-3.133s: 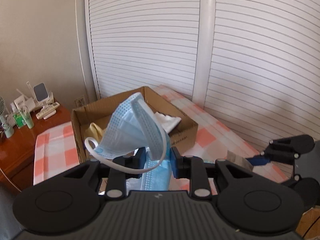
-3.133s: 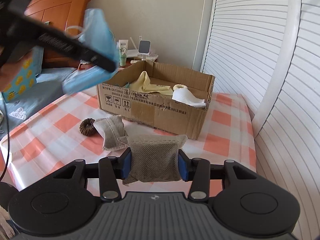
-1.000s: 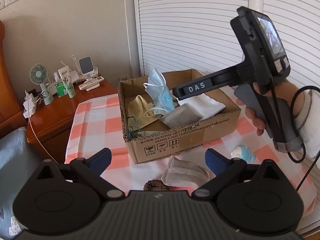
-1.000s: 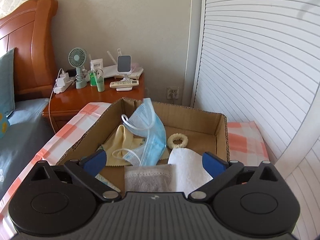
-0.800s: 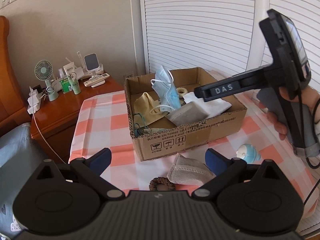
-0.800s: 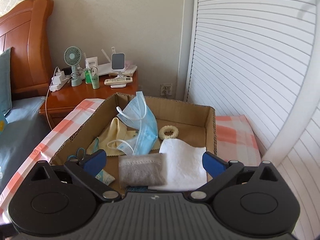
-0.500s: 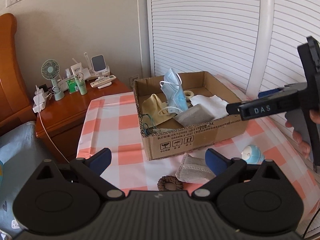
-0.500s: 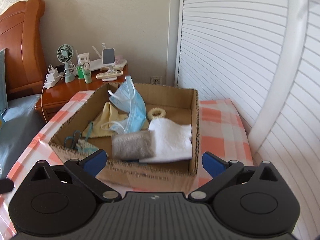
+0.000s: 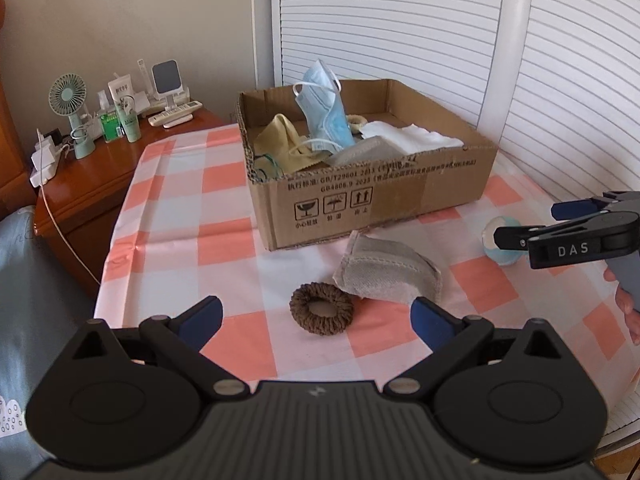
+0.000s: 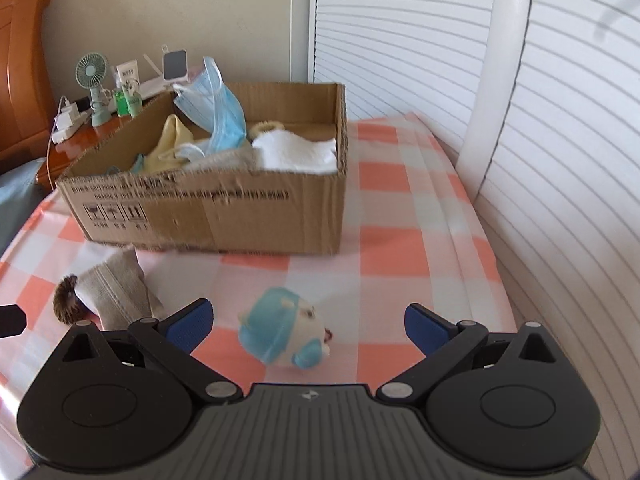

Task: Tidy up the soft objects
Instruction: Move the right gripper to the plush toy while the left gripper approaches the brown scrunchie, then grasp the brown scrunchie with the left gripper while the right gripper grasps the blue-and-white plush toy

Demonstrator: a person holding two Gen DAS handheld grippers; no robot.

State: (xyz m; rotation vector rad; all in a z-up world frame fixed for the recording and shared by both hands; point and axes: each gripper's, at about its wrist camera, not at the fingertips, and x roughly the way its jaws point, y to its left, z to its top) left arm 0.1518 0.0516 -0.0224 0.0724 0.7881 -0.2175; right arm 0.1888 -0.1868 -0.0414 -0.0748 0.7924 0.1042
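A cardboard box (image 9: pixel 400 196) (image 10: pixel 240 208) stands on the checked tablecloth. It holds a blue face mask (image 9: pixel 326 120) (image 10: pixel 218 116), a yellow cloth (image 9: pixel 280 144), a white cloth (image 9: pixel 408 140) (image 10: pixel 298 152) and a grey pouch (image 9: pixel 360 154). In front of it lie a second grey pouch (image 9: pixel 388 272) (image 10: pixel 116 292), a brown scrunchie (image 9: pixel 322 308) (image 10: pixel 66 300) and a blue-and-white plush toy (image 9: pixel 500 240) (image 10: pixel 284 332). My left gripper (image 9: pixel 316 314) is open just short of the scrunchie. My right gripper (image 10: pixel 308 316) (image 9: pixel 524 222) is open over the toy.
A wooden nightstand (image 9: pixel 92 184) at the back left carries a small fan (image 9: pixel 74 120), bottles and a remote. Louvred doors (image 9: pixel 400 40) and a white pole (image 9: pixel 506 40) close off the back and right. A bed (image 9: pixel 24 280) lies beyond the table's left edge.
The mask and a grey pouch, held 3 s ago, now lie in the box. Over the last second both open grippers drew back from the box and came down toward the table.
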